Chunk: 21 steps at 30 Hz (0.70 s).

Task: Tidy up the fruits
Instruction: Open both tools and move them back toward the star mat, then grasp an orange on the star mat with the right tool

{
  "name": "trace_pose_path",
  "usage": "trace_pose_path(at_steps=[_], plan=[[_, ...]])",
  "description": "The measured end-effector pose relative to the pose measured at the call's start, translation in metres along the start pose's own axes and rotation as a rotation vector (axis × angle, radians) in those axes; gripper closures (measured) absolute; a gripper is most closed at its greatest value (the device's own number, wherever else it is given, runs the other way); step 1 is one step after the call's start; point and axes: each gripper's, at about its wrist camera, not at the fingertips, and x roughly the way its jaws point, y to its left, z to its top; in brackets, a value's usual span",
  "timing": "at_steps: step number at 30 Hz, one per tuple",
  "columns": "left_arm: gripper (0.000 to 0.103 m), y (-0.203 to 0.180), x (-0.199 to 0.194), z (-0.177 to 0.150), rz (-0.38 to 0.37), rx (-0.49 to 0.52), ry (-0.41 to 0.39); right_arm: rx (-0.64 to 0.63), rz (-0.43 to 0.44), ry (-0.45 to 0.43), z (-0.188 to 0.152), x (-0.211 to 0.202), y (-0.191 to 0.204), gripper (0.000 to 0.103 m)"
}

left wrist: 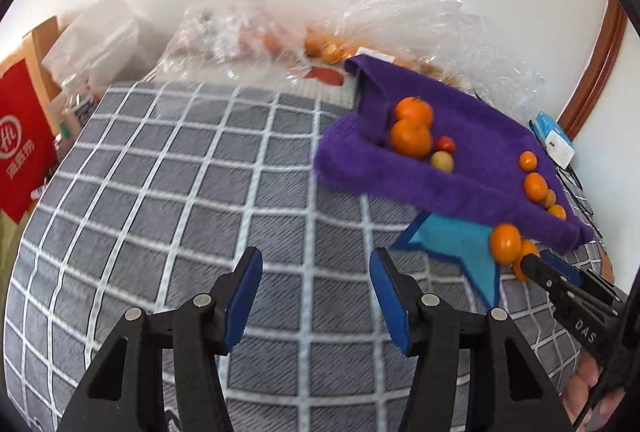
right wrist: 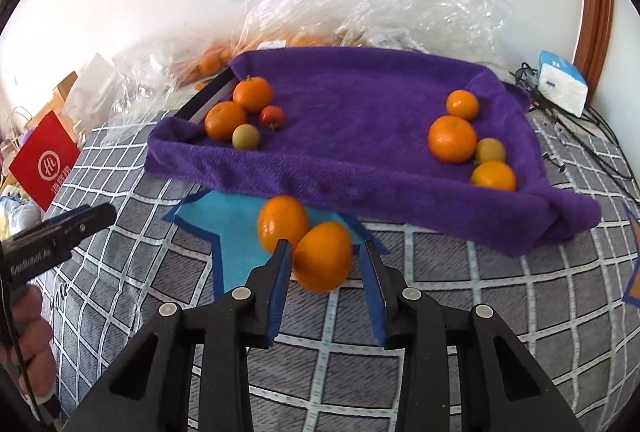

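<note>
Fruit count on the purple towel [right wrist: 352,136]: left group has two oranges [right wrist: 252,94], one small red fruit [right wrist: 272,117] and one small green fruit [right wrist: 245,137]. Right group has three oranges [right wrist: 452,139] and one green fruit [right wrist: 490,151]. Two more oranges sit off the towel, by its near edge over a blue star patch [right wrist: 236,232] on the checked bedcover [right wrist: 440,312].

Right tongs [right wrist: 325,252]: narrow gap, with the nearer orange [right wrist: 323,262] between the fingers. The left pad looks to touch it; there is a visible gap at the right pad, so no firm grip. The other loose orange [right wrist: 282,222] is just behind, touching it.

Left tongs [left wrist: 316,264]: moderately open, holding nothing, over bare bedcover well left of the towel.

Around: crumpled clear plastic bags [right wrist: 360,4] with more oranges behind the towel, a red paper bag [right wrist: 44,160] at left, a tissue pack [right wrist: 562,82] and cables [right wrist: 576,124] at right. The towel's near fold rises just behind the two loose oranges.
</note>
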Motion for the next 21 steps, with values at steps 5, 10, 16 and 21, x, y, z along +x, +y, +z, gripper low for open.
trace_pose_path(at_steps=[5,10,16,21], plan=[[0.05,0.017,0.001,-0.016,-0.008,-0.054,-0.014,-0.003,-0.039,0.04,-0.003,0.016,0.004,0.067],[0.05,0.021,-0.001,-0.023,-0.017,-0.066,-0.052,-0.014,-0.074,0.013,-0.001,0.012,0.005,0.071],[0.05,0.02,0.0,-0.024,-0.01,-0.061,-0.053,0.025,-0.092,-0.01,-0.008,-0.008,-0.001,0.071],[0.05,0.023,-0.002,-0.024,-0.026,-0.079,-0.057,0.032,-0.112,0.005,-0.015,-0.015,-0.011,0.071]])
